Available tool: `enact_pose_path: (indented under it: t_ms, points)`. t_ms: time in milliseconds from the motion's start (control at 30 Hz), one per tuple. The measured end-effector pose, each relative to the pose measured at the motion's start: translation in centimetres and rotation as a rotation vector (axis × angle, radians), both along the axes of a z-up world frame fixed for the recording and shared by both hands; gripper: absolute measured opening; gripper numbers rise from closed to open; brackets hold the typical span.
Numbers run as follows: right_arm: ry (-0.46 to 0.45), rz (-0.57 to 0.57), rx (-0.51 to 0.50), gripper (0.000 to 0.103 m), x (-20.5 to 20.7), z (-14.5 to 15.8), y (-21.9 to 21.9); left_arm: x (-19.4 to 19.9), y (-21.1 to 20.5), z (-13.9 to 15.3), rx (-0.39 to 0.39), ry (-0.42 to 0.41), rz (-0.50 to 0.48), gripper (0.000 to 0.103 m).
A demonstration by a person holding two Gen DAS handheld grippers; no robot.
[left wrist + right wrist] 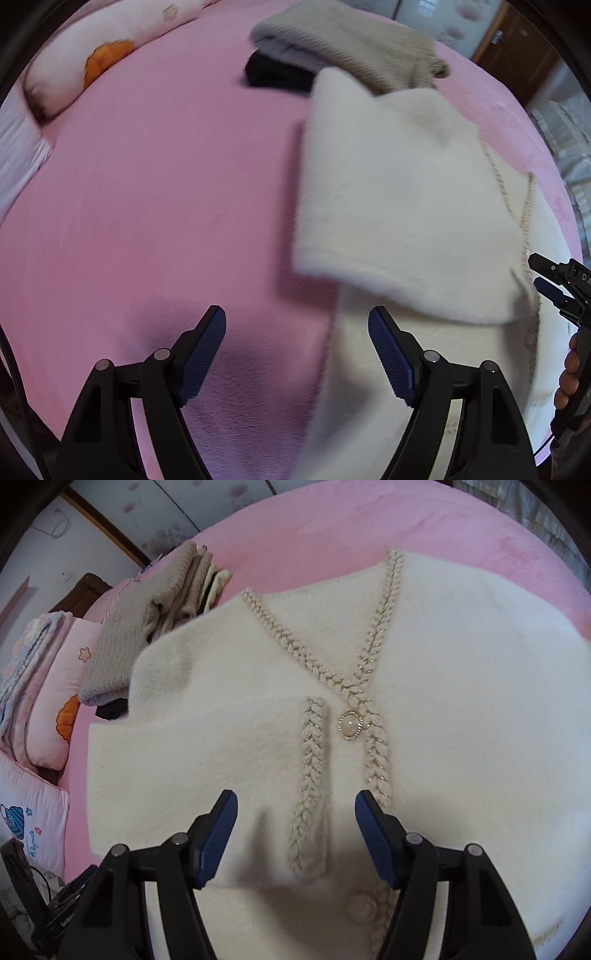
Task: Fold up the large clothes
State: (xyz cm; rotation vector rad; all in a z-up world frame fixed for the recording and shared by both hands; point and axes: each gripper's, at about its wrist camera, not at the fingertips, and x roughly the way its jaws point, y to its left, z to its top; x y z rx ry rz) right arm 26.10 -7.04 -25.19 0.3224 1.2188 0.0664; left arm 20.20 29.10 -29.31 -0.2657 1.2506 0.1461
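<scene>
Left gripper (297,354): I read its jaws spread wide, nothing between the blue pads, hovering above the pink bedsheet (155,206) just off the garment's left edge; its right finger overlaps the white fabric in view, contact I cannot tell. Right gripper (295,834): also spread wide and holding nothing, hanging over the lower front of the cardigan. From the left wrist view I see the right gripper (554,280) at the far right edge with the person's hand (570,373) on its handle.

White fluffy cardigan (443,701): lies flat, front up, on the bedsheet (314,528). Braided gold-flecked trim (380,602) runs down the V-neck to a pearl button (349,725). One sleeve (192,760) is folded across the chest, its trimmed cuff ending just beside the button. In the left view that sleeve (388,206) is motion-blurred.

Surroundings: a stack of folded beige knitwear (147,627) sits at the cardigan's far shoulder, touching or overlapping it, with a black garment (277,74) underneath. Pink printed pillows (62,686) line the bed's edge, well apart from the grippers.
</scene>
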Motion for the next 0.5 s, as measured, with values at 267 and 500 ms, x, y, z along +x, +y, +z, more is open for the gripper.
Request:
enact_pose_path:
  t_ms: [267,500]
  points:
    - [-0.001,0.11,-0.061,0.015,2.0,-1.7,1.9,0.7,-0.1,-2.3,0.003,0.021,0.012,0.078]
    - [-0.257,0.103,-0.164,0.013,0.1,6.9,0.3,2.0,-0.3,-2.8,0.003,0.003,0.031,0.078]
